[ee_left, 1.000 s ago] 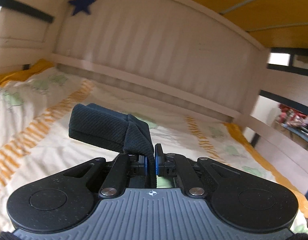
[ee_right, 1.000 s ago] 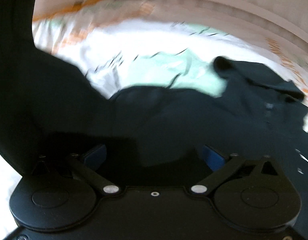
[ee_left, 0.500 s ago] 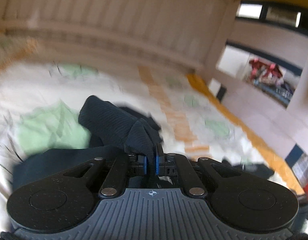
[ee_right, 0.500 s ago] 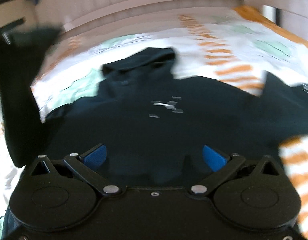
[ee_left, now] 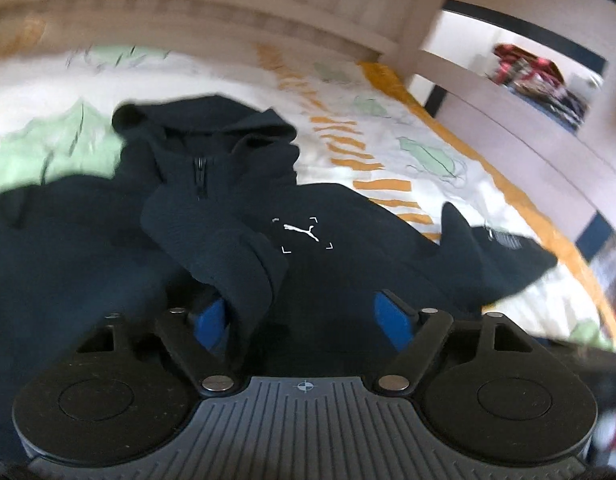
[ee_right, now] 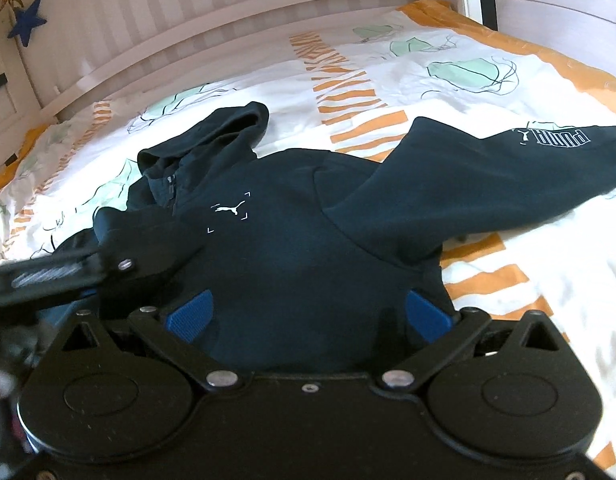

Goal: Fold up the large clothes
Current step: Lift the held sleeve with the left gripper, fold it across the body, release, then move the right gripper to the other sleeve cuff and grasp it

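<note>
Navy hoodie (ee_right: 308,248), hem behind right gripper (ee_right: 308,316)

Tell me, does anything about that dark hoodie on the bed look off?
Yes. The hoodie is lopsided: one sleeve lies folded across the chest beside the logo, while the other sleeve still sprawls out over the bedsheet.

Left hand-held gripper (ee_left: 304,316) just opened; sleeve (ee_left: 228,248) released onto hoodie (ee_left: 348,264).

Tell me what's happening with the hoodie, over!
Left tool just opened, sleeve loose between its pads. Right tool open over hoodie. Hoodie flat on bed. Nothing in the way.
</note>
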Tool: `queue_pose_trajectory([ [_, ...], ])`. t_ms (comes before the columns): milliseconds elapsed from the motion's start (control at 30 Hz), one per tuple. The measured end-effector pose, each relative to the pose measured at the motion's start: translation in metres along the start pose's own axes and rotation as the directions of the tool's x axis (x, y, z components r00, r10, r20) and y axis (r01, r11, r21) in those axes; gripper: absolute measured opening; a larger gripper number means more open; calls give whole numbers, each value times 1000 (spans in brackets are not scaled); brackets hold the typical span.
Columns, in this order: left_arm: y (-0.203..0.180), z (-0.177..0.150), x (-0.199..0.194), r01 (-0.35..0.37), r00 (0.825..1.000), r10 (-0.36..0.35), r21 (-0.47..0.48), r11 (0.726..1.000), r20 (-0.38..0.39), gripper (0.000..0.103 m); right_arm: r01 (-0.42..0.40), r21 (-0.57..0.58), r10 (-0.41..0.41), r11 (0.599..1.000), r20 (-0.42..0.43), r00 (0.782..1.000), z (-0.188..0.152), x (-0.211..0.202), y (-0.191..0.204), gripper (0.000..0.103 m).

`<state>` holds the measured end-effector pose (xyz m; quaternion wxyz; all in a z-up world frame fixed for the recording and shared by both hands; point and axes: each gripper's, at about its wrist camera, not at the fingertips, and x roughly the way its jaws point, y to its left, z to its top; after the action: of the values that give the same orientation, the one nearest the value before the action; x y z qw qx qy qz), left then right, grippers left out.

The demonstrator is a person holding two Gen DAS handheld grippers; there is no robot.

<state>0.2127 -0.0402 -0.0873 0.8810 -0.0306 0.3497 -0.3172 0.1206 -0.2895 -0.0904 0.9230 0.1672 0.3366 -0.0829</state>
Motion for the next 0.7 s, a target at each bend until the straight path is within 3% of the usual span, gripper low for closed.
queue_pose_trajectory([
  [200, 6, -15, -10, -61, 998, 61, 60, 996, -9, 79, 1, -28, -1, 1000, -4, 1000, -1, 1, 7, 102],
  [300, 31, -20, -25, -134, 990, 134, -8, 991, 37, 79, 6, -66, -7, 998, -2, 1000, -1, -1, 14, 102],
  [433, 74, -21, -45, -236, 965, 250, -141, 961, 85, 79, -2, -108, 2, 994, 1, 1000, 1, 1, 28, 102],
  [533, 102, -22, -40, -315, 945, 325, -179, 932, 30, 78, -26, -147, 27, 989, 3, 1000, 5, 6, 47, 102],
  [600, 118, -29, -28, -315, 949, 312, -182, 931, -49, 78, -43, -177, 44, 983, 5, 999, 7, 11, 62, 102],
  [700, 105, -34, -22, -349, 937, 348, -100, 932, -26, 82, -64, -240, 67, 969, 4, 998, 9, 22, 89, 102],
])
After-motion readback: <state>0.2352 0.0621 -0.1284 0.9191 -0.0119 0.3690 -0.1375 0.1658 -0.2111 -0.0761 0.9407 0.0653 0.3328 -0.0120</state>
